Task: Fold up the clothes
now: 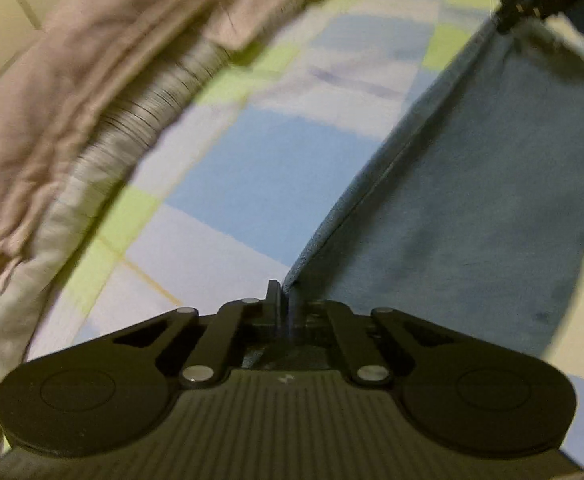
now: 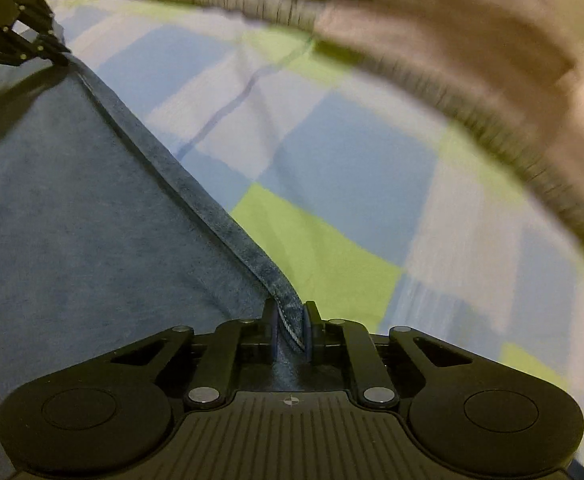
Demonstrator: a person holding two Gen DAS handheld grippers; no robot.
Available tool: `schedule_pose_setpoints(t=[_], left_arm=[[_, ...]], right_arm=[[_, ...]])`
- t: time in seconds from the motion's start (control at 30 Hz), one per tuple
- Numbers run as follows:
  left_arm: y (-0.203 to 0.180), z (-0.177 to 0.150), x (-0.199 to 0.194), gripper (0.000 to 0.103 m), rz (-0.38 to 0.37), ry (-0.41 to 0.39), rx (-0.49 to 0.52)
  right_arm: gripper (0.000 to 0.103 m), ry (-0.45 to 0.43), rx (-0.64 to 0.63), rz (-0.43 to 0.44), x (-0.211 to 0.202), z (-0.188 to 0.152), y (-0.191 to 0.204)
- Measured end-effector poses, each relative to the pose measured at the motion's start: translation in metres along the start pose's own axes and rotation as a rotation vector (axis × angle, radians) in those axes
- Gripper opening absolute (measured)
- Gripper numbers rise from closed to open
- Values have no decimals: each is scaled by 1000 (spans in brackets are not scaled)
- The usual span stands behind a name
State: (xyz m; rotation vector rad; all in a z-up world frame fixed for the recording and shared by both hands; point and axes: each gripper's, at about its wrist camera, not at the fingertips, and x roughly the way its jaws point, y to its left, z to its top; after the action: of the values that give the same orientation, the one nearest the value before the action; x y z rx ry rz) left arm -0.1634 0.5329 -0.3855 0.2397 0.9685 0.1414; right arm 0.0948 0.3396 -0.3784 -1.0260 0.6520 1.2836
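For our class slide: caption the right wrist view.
Right gripper shut on blue garment's hem above checked bedsheet.

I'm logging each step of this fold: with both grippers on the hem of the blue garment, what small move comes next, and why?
Probably lift both ends together and carry the hem across the blue garment. The left gripper and right gripper are each shut on the hem, which runs taut between them over the checked sheet.

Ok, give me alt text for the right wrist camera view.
The right claw is shut on the hemmed edge of a blue denim garment lying on a blue, white and green checked sheet. The left claw grips the same edge at the upper left; blurred pinkish bedding curves behind.
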Motion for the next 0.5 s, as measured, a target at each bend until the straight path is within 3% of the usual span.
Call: schedule_pose_setpoints(t=[0.1,0.23,0.3,0.4,0.43,0.47,0.5], left_arm=[[-26,-22,-73,1,20,-81,-106],[-85,-63,-165,1,-2,-124,-281],[-123,-88,-192,2,-38,-68,-399],[-177,-132,-207,8,-98,88,-611],[-191,-146,-206,9,-109,139,-681],[-204,-158,-207,10,-111,174,-746],[-211,-164,-208,13,-110,183,-794]], right_arm=[[10,-76,-25,-144,-51,-21,63],[10,-90,-26,-212,-118,-73,138],[10,-66,-4,-221,-147,-105,165],[14,79,71,-188,-157,-161,181],[24,150,109,-178,-154,-177,190],[45,230,158,-181,-149,-192,194],[52,261,215,-195,-148,-202,193]])
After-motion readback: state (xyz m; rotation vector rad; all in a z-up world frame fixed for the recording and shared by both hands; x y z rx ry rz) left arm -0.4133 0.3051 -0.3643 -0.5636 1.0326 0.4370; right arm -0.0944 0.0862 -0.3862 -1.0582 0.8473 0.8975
